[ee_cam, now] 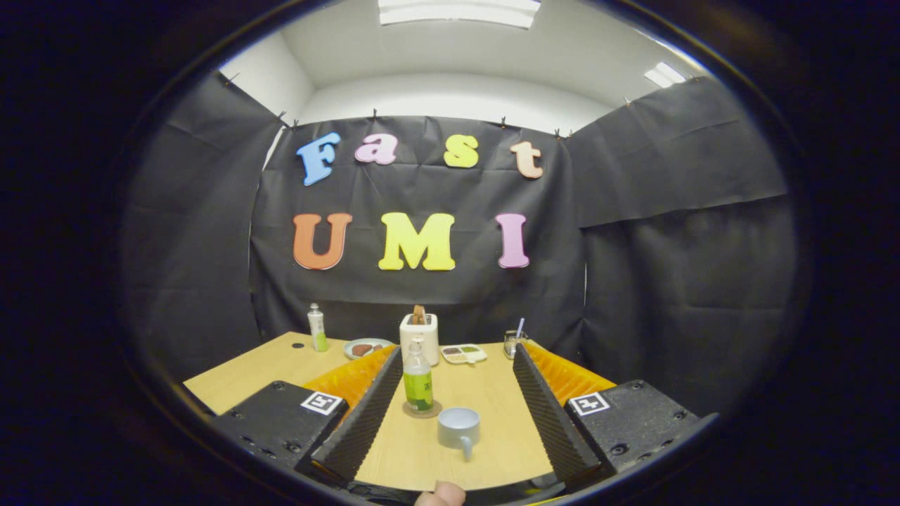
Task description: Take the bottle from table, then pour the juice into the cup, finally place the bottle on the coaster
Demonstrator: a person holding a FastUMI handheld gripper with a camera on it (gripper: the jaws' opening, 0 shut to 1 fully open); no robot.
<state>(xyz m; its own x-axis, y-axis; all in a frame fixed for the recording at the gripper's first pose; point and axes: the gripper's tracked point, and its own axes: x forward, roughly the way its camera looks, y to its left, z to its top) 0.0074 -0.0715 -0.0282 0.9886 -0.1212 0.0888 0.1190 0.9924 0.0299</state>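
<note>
A clear bottle (418,383) with a green label and white cap stands upright on a round brown coaster (422,410) on the wooden table (485,457). A grey cup (459,428) with its handle toward me sits just right of the coaster, nearer to me. Both lie between my two fingers, apart from them. My gripper (457,358) is open, with nothing held; the left finger (365,414) passes close beside the bottle.
At the table's far side stand a white toaster (420,334) with bread, a plate (365,347), a divided tray (463,353), a second small bottle (317,328) at far left, and a glass with a straw (513,341). A fingertip (439,494) shows nearest me.
</note>
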